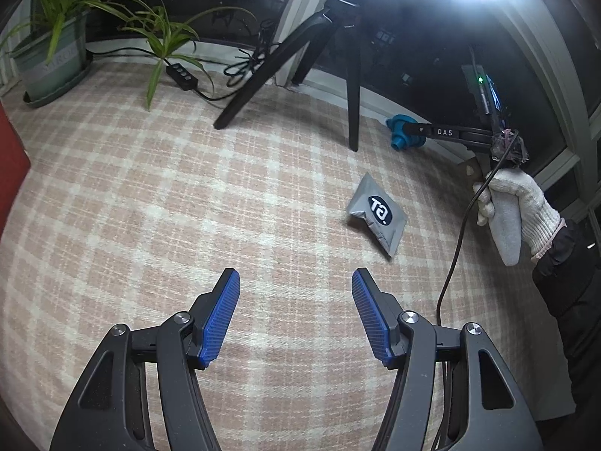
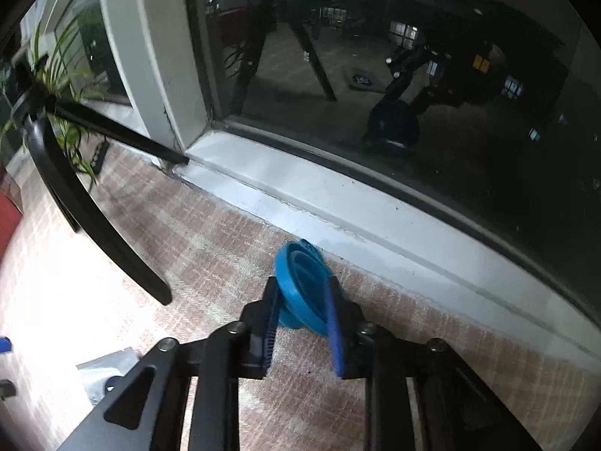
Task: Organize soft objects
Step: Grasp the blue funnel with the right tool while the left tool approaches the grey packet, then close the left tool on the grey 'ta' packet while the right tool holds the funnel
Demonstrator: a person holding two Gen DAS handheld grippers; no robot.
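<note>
Right wrist: blue rubbery ringed object [image 2: 300, 289], squeezed.

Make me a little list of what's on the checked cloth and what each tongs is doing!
surface: checked cloth
left tongs: open, empty, above bare cloth
right tongs: shut on blue soft object, near window ledge
grey packet: lying flat on the cloth, untouched
tripod: standing at the back
potted plant: back left corner
</note>
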